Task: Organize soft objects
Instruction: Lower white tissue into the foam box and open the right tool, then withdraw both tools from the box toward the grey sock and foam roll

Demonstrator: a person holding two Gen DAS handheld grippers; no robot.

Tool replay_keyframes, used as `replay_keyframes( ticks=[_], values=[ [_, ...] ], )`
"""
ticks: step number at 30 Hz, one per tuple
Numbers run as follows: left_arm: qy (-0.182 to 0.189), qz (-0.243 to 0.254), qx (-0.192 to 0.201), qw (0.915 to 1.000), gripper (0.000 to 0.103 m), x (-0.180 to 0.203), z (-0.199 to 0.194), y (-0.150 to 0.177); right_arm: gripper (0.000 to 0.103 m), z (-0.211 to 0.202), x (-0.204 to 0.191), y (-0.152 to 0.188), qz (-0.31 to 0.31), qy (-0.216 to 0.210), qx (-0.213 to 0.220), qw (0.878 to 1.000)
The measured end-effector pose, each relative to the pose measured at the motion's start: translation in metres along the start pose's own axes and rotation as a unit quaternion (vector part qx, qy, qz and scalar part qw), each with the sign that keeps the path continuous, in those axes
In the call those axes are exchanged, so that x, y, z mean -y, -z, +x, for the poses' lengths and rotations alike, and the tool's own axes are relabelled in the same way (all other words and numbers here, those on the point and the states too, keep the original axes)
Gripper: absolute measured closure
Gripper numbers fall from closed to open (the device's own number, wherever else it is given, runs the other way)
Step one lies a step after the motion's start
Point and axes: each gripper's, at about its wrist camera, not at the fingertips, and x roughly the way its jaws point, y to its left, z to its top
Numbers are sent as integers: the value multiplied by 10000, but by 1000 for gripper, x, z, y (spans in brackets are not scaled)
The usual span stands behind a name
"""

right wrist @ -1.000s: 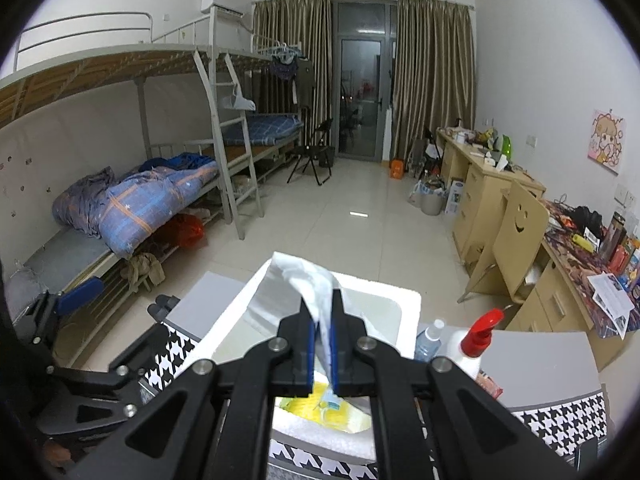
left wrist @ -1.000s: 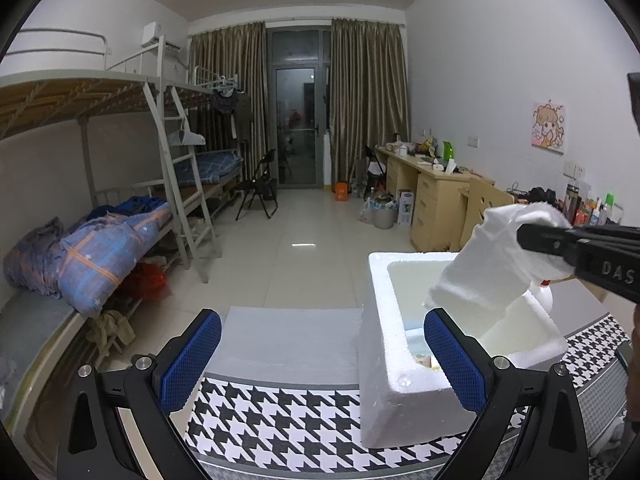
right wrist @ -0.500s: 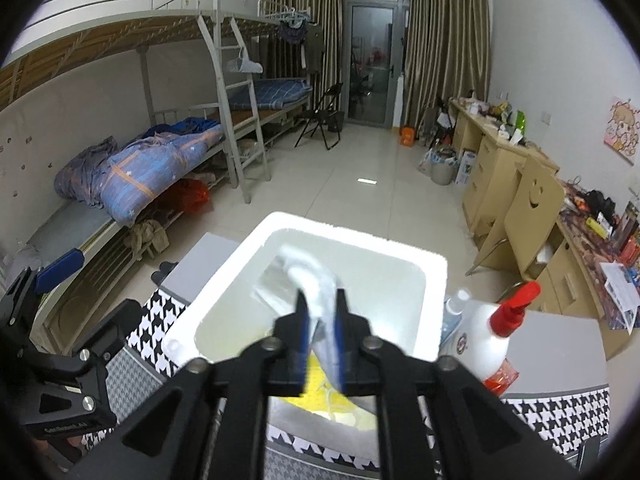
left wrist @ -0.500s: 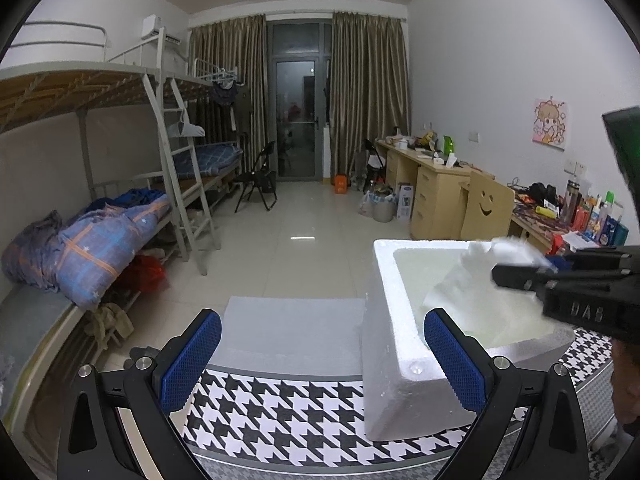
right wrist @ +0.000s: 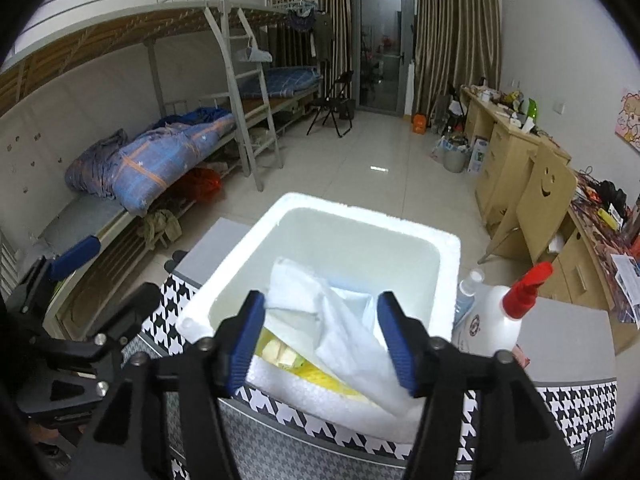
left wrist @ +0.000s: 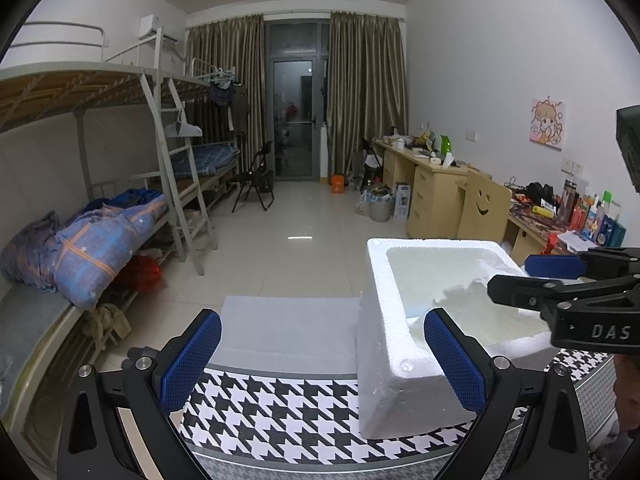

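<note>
A white foam box (right wrist: pixel 316 220) stands on the houndstooth table cover (left wrist: pixel 288 412); it also shows in the left wrist view (left wrist: pixel 384 344). A white cloth (right wrist: pixel 340 328) lies draped inside the box over its near rim, on top of yellow items (right wrist: pixel 288 356). My right gripper (right wrist: pixel 326 332) is open just above the cloth, its jaws apart on either side; it shows in the left wrist view (left wrist: pixel 516 276) over the box. My left gripper (left wrist: pixel 320 360) is open and empty, left of the box's near corner.
A white spray bottle with a red trigger (right wrist: pixel 496 320) and a small bottle (right wrist: pixel 468 292) stand right of the box. A grey pad (left wrist: pixel 288 332) lies behind the cover. Bunk beds (left wrist: pixel 100 216) stand left, desks and a chair (left wrist: pixel 476 204) right.
My right gripper lowered the white cloth into the foam box and opened, letting it go. The left gripper stayed open and barely moved.
</note>
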Motion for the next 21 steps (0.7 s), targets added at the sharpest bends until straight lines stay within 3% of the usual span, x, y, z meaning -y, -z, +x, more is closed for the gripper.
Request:
replay_keyframes(
  ticks=[6,21],
  values=[
    [-20,-14,-7,10000,1,0,-4,1,29,-13,3,-2,69,13,278,9996],
    [52,103,173,9998,1,13,-35,0,25,-44,8,9,180,18,565,9982]
  ],
)
